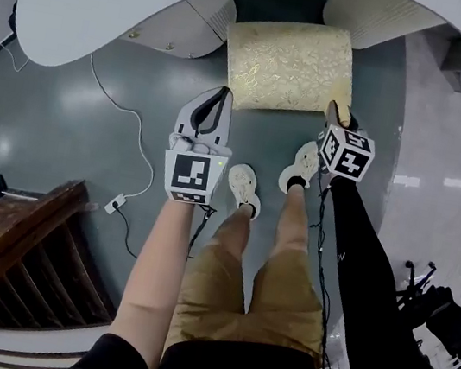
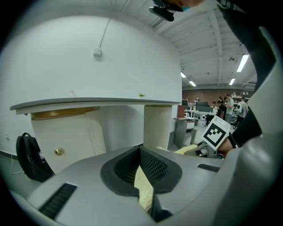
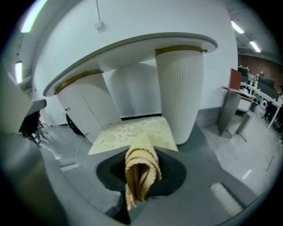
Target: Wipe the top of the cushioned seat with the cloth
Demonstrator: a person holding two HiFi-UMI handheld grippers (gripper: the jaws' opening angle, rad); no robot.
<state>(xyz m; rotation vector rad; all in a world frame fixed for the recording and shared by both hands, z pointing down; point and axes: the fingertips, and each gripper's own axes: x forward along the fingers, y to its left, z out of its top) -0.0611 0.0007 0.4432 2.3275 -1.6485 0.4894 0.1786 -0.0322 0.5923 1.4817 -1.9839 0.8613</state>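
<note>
cloth (image 3: 140, 174) between the right gripper's (image 1: 341, 119) jaws, cushioned seat (image 1: 290, 62) just ahead

No words, brand names or numbers can be read anywhere; the only signs are black-and-white square markers; in the head view one faces up on the left cube (image 1: 192, 175), behind the left gripper (image 1: 225, 92), just left of centre; two more show on the right cube (image 1: 346, 152), behind the right gripper (image 1: 340, 113), right of centre; in the left gripper view another such marker (image 2: 216, 132) stands at the right, on the right cube
</note>
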